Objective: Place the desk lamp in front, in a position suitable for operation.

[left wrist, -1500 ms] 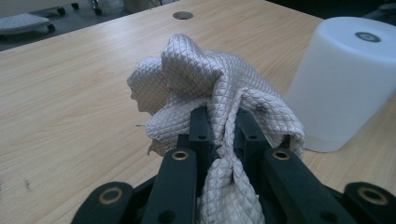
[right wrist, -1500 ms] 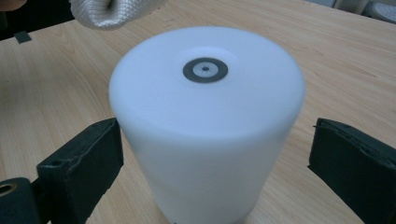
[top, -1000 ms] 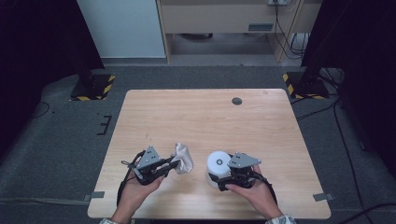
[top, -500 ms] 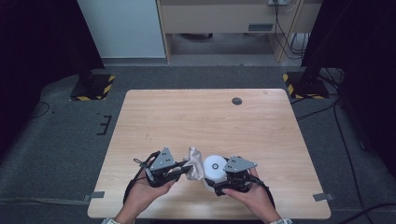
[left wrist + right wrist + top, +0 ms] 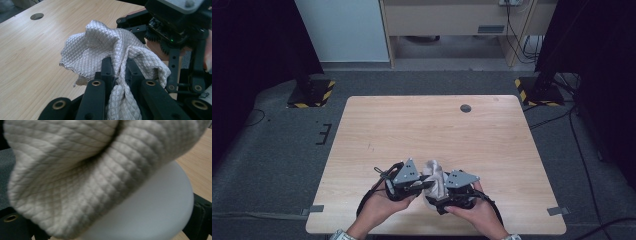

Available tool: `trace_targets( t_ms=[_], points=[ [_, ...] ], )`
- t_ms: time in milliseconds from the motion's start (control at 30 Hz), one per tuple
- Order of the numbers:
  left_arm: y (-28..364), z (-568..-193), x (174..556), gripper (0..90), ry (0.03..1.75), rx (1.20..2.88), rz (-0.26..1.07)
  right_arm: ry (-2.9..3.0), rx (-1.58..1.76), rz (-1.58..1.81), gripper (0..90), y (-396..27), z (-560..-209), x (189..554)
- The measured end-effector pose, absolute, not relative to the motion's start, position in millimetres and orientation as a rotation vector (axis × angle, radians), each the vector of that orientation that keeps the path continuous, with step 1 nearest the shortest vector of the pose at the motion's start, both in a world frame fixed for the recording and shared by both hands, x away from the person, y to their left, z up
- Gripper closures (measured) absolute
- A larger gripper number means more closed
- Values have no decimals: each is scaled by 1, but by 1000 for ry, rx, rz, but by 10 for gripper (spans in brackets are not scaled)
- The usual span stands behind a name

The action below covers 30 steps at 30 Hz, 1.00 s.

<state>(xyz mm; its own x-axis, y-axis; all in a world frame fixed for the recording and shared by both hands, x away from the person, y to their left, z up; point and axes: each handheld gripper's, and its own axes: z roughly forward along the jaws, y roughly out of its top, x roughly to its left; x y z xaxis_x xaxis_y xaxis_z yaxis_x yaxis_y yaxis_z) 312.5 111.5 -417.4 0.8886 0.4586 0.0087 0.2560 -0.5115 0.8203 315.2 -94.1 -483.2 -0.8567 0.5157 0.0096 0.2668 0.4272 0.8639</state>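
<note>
Soft cloth meets white cup

Left tongs (image 5: 117, 75) pinch the limp quilted cloth (image 5: 105, 47) mid-fold; right tongs (image 5: 447, 197) hold the rigid, smooth cup (image 5: 160, 215).

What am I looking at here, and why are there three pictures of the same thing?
No robot here: a person at a wooden table holds a two-jaw tool in each hand. The high view looks down from above; the other two come from small cameras riding on each tool, looking along its black jaws.

The left hand-held gripper is shut on a white quilted cloth; the left gripper view shows its jaws pinching a bunched fold. In the high view the cloth sits between the two tools.

The right hand-held gripper has a white round object between its jaws, with the cloth pressed over it, as if wiping. Whether the jaws clamp it, I cannot tell.

Farther back on the table is a small dark round spot.
</note>
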Motion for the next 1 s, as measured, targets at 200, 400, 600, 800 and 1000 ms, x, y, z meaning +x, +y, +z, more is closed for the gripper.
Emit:
trace_targets(
  t_ms=[200,400,600,800,1000],
  points=[
    [113,-417,320,791,561,2136,329,2430,675,1401,88,-95,-483,315],
    [124,-417,316,793,562,2140,317,2430,676,1402,88,-94,-483,315],
    [121,-418,304,792,517,2141,273,2433,680,1390,88,-93,-483,316],
    [102,-419,305,792,475,2145,253,2430,675,1380,88,-92,-483,316],
    [87,-420,316,791,498,2155,303,2427,674,1381,88,-92,-483,316]
  ],
)
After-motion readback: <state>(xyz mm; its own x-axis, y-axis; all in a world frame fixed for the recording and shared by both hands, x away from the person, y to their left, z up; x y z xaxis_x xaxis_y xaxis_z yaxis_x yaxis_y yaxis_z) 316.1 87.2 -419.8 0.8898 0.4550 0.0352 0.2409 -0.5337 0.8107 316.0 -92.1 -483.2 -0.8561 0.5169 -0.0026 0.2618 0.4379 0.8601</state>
